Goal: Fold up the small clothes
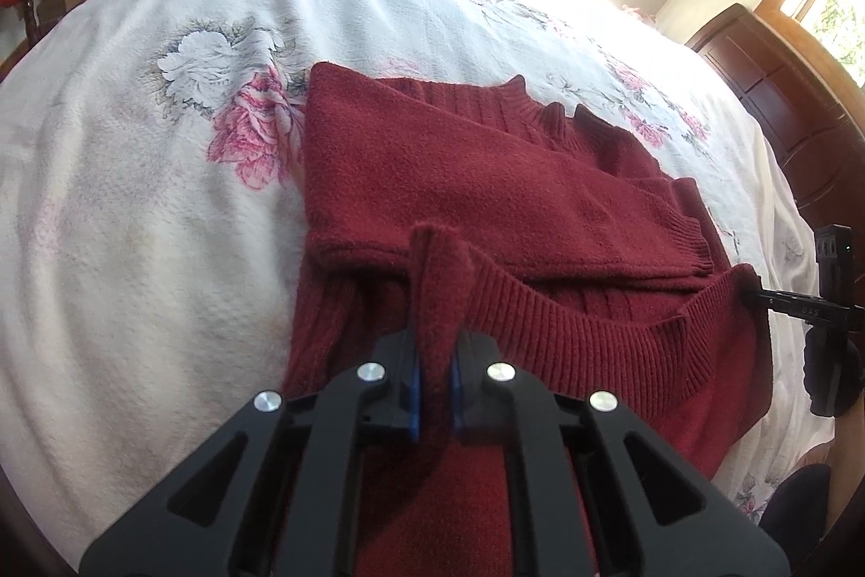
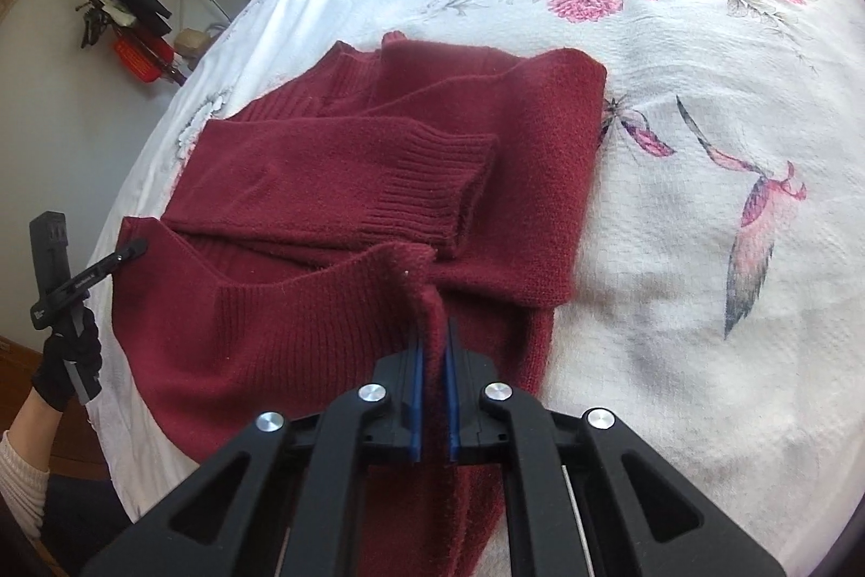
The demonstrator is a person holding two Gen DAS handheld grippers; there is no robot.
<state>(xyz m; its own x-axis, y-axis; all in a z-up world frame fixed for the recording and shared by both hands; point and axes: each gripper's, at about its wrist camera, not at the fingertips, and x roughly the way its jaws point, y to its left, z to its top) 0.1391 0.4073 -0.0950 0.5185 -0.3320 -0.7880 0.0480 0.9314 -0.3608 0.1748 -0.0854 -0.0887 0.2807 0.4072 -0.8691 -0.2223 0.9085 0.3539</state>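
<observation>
1 dark red sweater (image 1: pixel 486 177) lies on the floral bed cover (image 1: pixel 135 198), both sleeves folded across its body. 2 claws, left claw (image 1: pixel 432 393) at 6 o'clock and right claw (image 2: pixel 434 393) at 3 o'clock, each pinch a corner of its ribbed hem (image 1: pixel 584 328), raised off the cover.

The sweater's (image 1: pixel 459 182) lower body runs under my left gripper (image 1: pixel 432 393) and off the bottom edge. Its pinched hem fold hides my blue pads' (image 1: pixel 413 388) inner faces. My right gripper (image 1: pixel 757 296) is cut by the right edge there. Clutter (image 2: pixel 135 36) by the far wall is too small to identify. The bed (image 2: pixel 676 279) exceeds both frames.
</observation>
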